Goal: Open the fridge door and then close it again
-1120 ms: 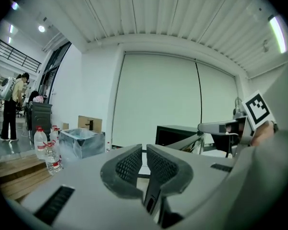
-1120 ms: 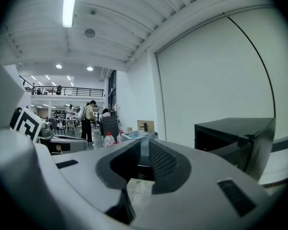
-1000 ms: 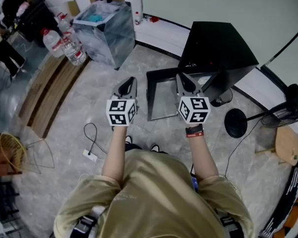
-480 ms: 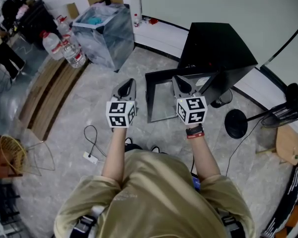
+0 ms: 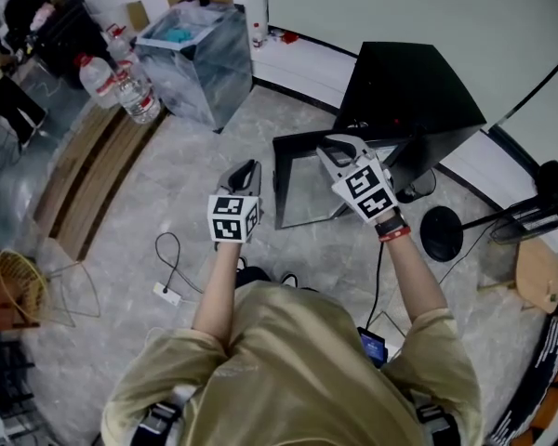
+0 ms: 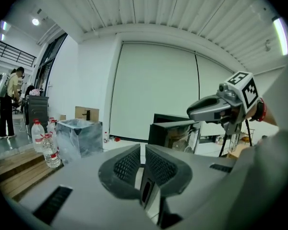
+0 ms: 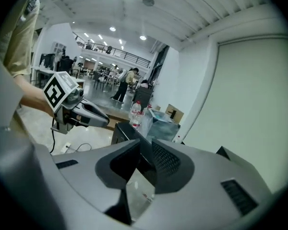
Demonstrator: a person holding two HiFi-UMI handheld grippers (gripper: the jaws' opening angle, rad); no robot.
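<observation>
Nearest the person, well short of the fridge and to its left, the left hand-held gripper (image 5: 249, 167) hangs idle with its jaws together on nothing. It has no part in this step and is best kept clear of the door's swing.

Closer to the fridge, the right hand-held gripper (image 5: 335, 144) reaches the top edge of the black-framed, glass-fronted fridge door (image 5: 302, 189). Its jaws are opening, and the dark door edge runs between them. The pads do not look clamped on it.

The door already stands swung wide from the small black boxy fridge (image 5: 409, 82), which sits on the marbled floor against the white wall. Closing seems to be what remains. To do that well, seat the edge deep between the pads, then follow the door's arc round its hinge rather than pushing straight, and ease off before it meets the cabinet.

On the floor, a white power strip with its cable (image 5: 167, 291) lies far left of the fridge, outside the swing. A black round stand base (image 5: 441, 231) sits just right of the fridge. Further left stand a plastic-wrapped bin (image 5: 191, 59) and clear water bottles (image 5: 121, 82).
</observation>
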